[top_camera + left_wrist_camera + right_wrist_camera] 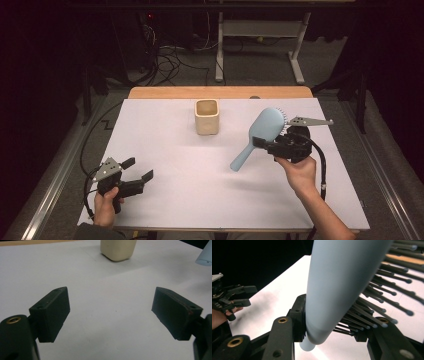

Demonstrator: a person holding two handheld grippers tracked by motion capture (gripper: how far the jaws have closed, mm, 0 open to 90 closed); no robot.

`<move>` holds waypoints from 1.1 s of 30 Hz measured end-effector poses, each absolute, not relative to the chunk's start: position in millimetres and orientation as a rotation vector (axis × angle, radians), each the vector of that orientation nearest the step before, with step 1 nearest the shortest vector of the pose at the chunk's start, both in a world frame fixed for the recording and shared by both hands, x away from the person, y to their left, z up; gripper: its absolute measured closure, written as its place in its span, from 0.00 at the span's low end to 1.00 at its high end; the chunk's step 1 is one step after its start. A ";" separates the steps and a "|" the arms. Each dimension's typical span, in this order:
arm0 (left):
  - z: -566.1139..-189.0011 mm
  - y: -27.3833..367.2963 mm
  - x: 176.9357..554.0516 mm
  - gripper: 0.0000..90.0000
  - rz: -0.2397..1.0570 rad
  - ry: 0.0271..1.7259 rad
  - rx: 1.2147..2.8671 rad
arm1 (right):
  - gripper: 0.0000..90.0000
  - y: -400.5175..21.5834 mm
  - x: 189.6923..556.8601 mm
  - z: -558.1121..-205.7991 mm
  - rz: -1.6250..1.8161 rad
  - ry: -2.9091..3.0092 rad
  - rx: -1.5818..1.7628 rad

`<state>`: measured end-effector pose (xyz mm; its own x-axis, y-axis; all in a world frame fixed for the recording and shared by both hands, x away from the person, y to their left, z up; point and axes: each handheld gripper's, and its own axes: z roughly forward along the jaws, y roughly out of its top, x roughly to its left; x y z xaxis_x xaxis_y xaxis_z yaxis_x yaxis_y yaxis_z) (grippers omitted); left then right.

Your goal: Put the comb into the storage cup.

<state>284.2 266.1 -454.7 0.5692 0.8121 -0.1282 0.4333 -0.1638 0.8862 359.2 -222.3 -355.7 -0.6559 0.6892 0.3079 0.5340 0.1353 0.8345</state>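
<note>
A light blue hairbrush (265,127) hangs tilted above the right half of the white table sheet (200,195), handle pointing down to the left and dark bristles facing right. My right gripper (264,142) is shut on it where the head meets the handle. In the right gripper view the brush (342,277) sits pinched between the jaws of the right gripper (329,325). My left gripper (138,169) is low over the front left of the sheet, open, with nothing between its fingers (52,312). The handle's tip (205,257) shows in the left gripper view.
A cream square cup (206,116) stands upright at the back middle of the sheet, also ahead of the left gripper as the cup (118,250). A wooden table edge (220,92) runs behind it. Cables and a desk frame (220,45) lie on the floor beyond.
</note>
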 end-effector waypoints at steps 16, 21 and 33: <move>-457.7 264.3 285.6 0.17 0.486 1.039 1.795 | 0.63 -211.7 381.0 -338.2 1.509 2.240 1.198; -457.6 264.8 285.3 0.17 0.495 1.040 1.788 | 0.63 -207.5 386.9 -335.9 1.498 2.245 1.197; -457.6 264.7 285.4 0.18 0.504 1.045 1.791 | 0.63 -202.5 398.7 -326.7 1.475 2.240 1.202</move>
<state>285.4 264.7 -457.6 0.5466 0.8301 -0.1099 0.4302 -0.1658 0.8874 398.7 -202.5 -326.7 -0.6485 0.7180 0.2528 0.5161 0.1706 0.8394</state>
